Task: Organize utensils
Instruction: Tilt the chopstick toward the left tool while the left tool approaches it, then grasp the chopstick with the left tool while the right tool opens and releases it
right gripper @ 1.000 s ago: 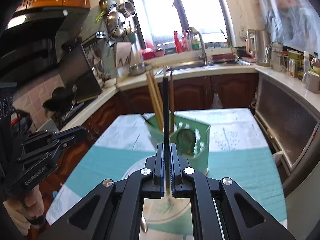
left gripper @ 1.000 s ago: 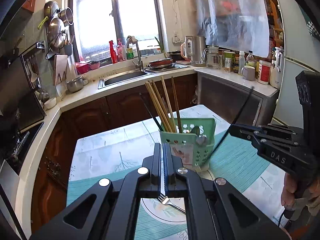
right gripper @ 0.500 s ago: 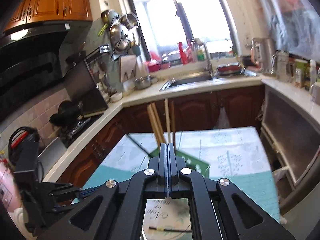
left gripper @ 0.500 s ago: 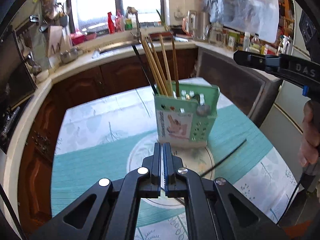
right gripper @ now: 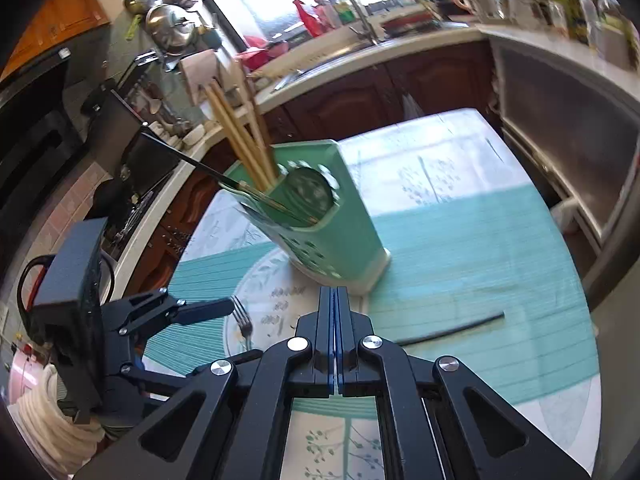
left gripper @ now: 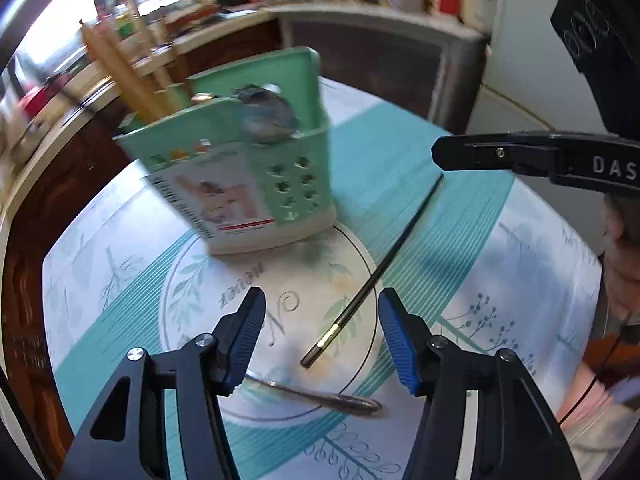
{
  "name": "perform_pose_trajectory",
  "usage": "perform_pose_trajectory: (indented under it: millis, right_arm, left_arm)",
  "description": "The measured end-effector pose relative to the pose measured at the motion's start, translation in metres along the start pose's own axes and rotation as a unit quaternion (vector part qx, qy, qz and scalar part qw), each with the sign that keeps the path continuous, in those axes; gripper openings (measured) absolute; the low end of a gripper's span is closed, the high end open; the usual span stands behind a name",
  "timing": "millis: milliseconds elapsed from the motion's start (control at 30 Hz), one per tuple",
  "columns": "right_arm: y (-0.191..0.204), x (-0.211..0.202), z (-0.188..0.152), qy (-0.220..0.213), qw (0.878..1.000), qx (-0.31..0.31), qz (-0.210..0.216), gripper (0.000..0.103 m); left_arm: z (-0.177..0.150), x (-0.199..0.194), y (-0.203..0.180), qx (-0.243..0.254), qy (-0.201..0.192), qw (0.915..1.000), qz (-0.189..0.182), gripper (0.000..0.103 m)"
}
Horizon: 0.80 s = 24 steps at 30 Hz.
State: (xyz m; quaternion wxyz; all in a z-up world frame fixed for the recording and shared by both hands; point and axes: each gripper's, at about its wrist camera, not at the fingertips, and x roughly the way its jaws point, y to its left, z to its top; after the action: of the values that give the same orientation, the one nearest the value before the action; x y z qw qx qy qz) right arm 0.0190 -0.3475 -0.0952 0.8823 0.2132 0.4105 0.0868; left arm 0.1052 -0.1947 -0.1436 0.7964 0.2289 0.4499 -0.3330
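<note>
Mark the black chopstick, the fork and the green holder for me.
black chopstick [left gripper: 384,268]: left wrist view, mid-shaft.
fork [right gripper: 241,321]: right wrist view, tines.
green holder [right gripper: 352,224]: right wrist view, side wall.

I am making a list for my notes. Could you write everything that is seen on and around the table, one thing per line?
holder: 1, green, upright at the far edge of the table's round print.
wooden chopsticks: several, tan, standing in the holder.
spoon: 1, steel, in the holder, bowl up.
black chopstick: 1, lying on the table right of the holder, gold band near its close end.
second black chopstick: 1, leaning out of the holder.
fork: 1, steel, flat on the table.
table: 1, teal and white cloth.
sink counter: behind, with blurred bottles.
left gripper: black, blue pads, jaws just opened, nothing between the pads.
right gripper: black, shut, empty.
</note>
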Motion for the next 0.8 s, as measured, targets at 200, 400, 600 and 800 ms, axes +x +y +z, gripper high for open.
perform_pose_trajectory:
  millis: [200, 400, 600, 800]
  right_arm:
    - [-0.038, 0.02, -0.023, 0.023, 0.999, 0.048, -0.004, 0.0]
    - [-0.055, 0.034, -0.044, 0.037, 0.996, 0.08, -0.001, 0.0]
    - [-0.064, 0.044, -0.057, 0.043, 0.994, 0.101, 0.004, 0.0]
    - [-0.072, 0.041, -0.064, 0.041, 0.991, 0.125, 0.006, 0.0]
  left_arm:
    - [0.015, 0.033, -0.022, 0.085, 0.029, 0.9956, -0.03, 0.057]
    - [0.019, 0.059, -0.042, 0.15, 0.074, 0.9852, -0.039, 0.045]
    - [0.029, 0.075, -0.041, 0.151, 0.096, 0.9825, -0.053, 0.032]
    - [0.044, 0.083, -0.058, 0.179, 0.117, 0.9756, -0.051, 0.03]
